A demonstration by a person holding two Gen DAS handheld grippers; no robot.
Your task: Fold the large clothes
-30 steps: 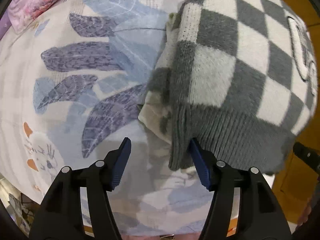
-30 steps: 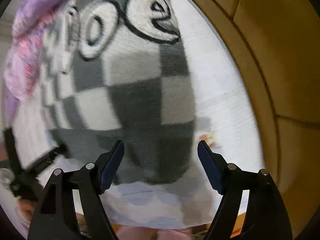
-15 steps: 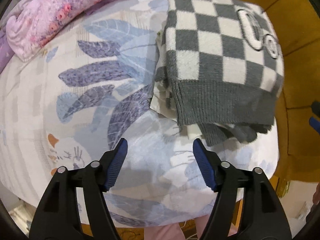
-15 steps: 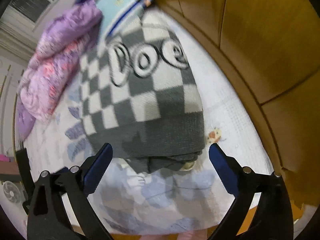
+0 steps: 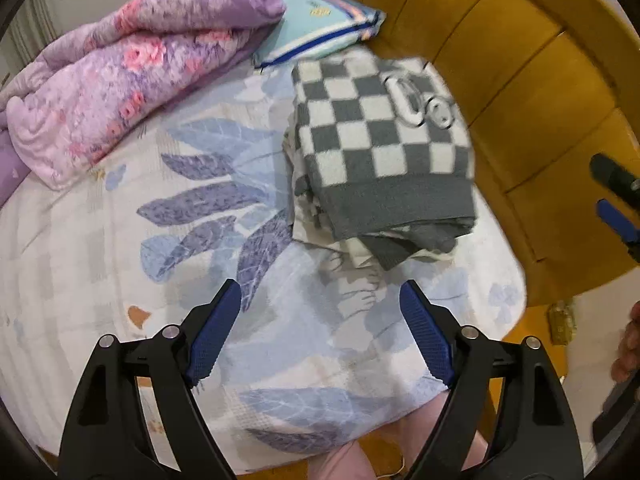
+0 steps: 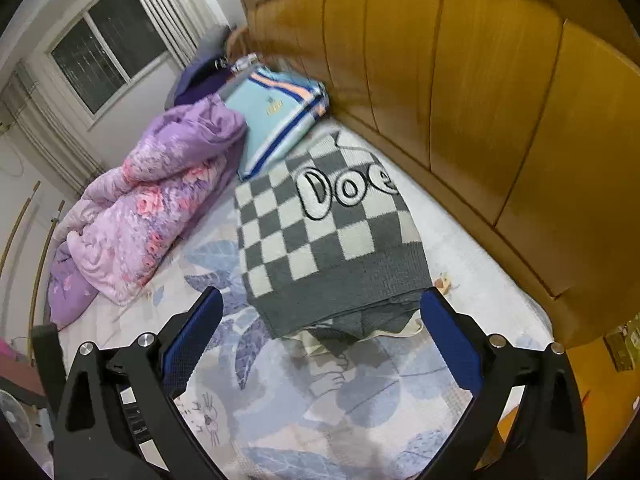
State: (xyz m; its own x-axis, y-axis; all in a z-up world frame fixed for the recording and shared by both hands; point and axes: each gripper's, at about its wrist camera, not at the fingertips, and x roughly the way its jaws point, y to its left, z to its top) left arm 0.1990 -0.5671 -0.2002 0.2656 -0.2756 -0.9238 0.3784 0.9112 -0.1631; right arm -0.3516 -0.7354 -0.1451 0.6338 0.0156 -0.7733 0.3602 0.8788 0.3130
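The letters "Doe" are being shown in large white outlined lettering with black edging on the grey-and-white checkered sweater (image 6: 328, 236); further letters are being cut off at its fold. A small gold mark is being displayed on the light blue folded cloth (image 6: 276, 110), too small to be read.

Home bedroom. Bed with leaf-print white-and-blue sheet (image 6: 360, 396); tall panelled amber wooden headboard (image 6: 480, 100); rumpled purple floral quilt (image 6: 152, 216); barred window with striped curtain (image 6: 104, 44); possibly a white floor fan (image 6: 12, 416), at frame edge.
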